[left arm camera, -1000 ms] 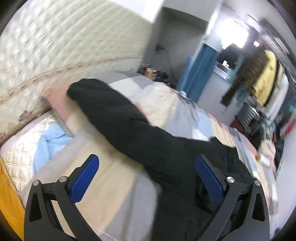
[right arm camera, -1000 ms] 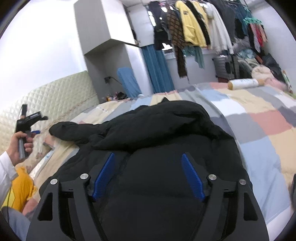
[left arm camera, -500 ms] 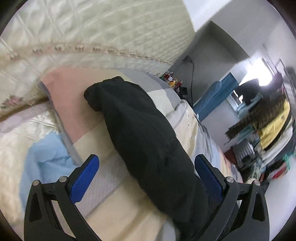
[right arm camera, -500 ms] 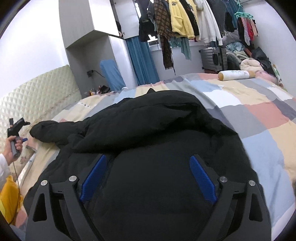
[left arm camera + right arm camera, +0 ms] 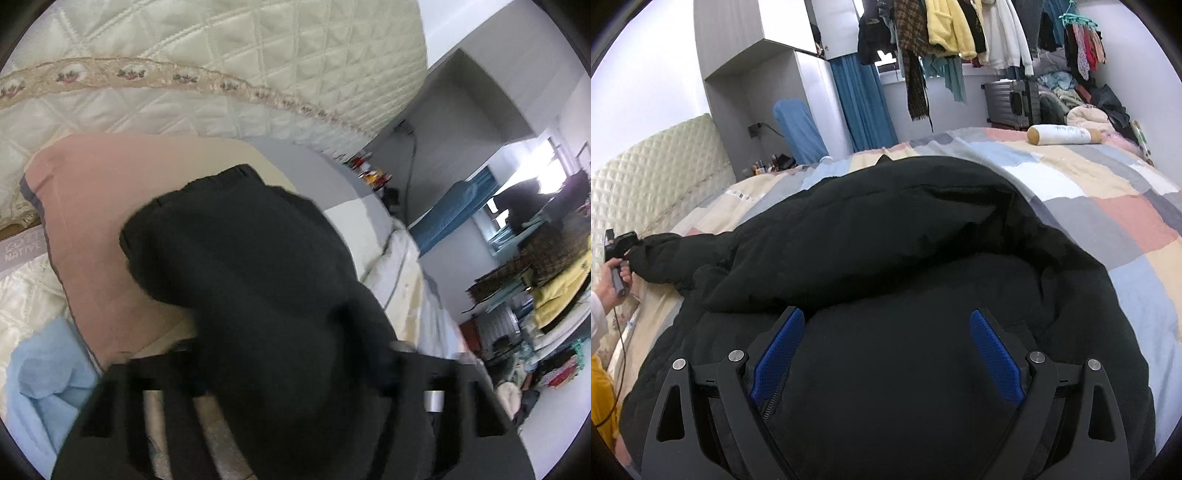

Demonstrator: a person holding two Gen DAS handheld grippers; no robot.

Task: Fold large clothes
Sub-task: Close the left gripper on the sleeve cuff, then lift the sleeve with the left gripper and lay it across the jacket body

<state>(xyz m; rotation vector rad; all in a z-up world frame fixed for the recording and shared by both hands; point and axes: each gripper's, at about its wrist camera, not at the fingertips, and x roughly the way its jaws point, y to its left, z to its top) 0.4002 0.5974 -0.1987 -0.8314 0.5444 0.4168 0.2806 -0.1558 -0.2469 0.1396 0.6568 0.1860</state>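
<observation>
A large black puffy jacket [image 5: 905,258] lies spread on the patchwork quilt [image 5: 1108,206], its body toward me. One sleeve [image 5: 240,266] stretches to the headboard, cuff end on a pink pillow [image 5: 96,221]. My left gripper [image 5: 291,354] is at that sleeve. Its jaws are closing and the padded sleeve bulges between them, hiding the pads. The right wrist view shows the same gripper [image 5: 622,251] small at the far left, in a hand at the cuff. My right gripper [image 5: 886,343] hovers open over the jacket's body, blue pads [image 5: 779,354] wide apart and gripping nothing.
A quilted cream headboard [image 5: 221,55] runs behind the pillow. A light blue cloth [image 5: 40,373] lies at the lower left. Clothes hang on a rail [image 5: 945,33] above a grey suitcase [image 5: 1008,99], and a cream bolster [image 5: 1063,134] rests at the bed's far side.
My left gripper moved along the sleeve toward its cuff and its jaws came in around it. My right gripper widened and sank a little closer to the jacket's body.
</observation>
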